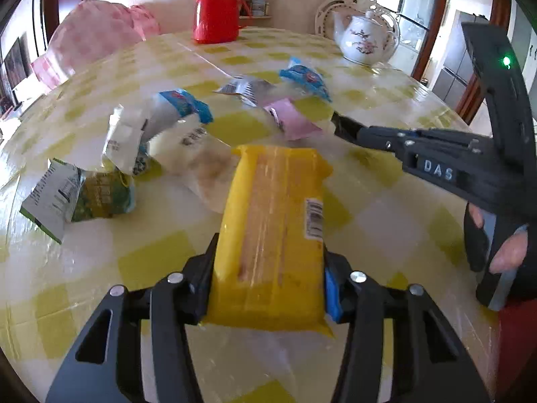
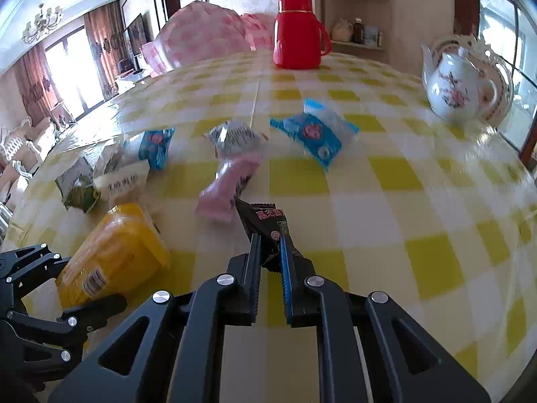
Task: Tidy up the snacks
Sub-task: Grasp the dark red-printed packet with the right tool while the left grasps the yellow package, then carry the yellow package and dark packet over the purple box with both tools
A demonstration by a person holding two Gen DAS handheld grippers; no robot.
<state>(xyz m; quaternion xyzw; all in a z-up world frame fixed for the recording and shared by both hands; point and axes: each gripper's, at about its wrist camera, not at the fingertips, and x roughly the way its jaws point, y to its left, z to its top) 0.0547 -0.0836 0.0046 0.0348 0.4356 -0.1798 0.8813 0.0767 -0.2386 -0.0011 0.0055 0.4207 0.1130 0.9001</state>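
The table [image 2: 386, 201], round-edged and covered in a glossy yellow-and-white checked cloth, takes up most of both views; its near right part lies bare, while its far rim curves behind a red thermos [image 2: 297, 30] and, to the right, a white teapot [image 2: 459, 90] painted with pink blossoms. A pink checked cushion [image 1: 97, 33] sits beyond the far left edge.

The left gripper [image 1: 268, 288] is clamped on the near end of a yellow cracker pack [image 1: 275, 221], the pads pressing both long sides; the pack shows a barcode sticker near its right edge, its print too small to read. The right gripper [image 2: 270, 255] has its jaws pinched tight on a dark snack packet [image 2: 265, 221] with red Chinese characters along its top, partly legible only. Seen from the left wrist, this tool's body carries the white letters "DAS" and a green light, with a hand [image 1: 510, 252] around its handle.

Loose snacks are scattered mid-table: a green-and-white bag [image 1: 74, 198] at the left near the table edge, white wrappers with black Chinese print just beside it, a pink packet [image 2: 228, 184] touching the dark packet's tip, a silver-grey one [image 2: 235, 137] behind it, and two blue-and-white packets [image 2: 315, 134], the second [image 2: 154, 147] further left. Their lettering is blurred
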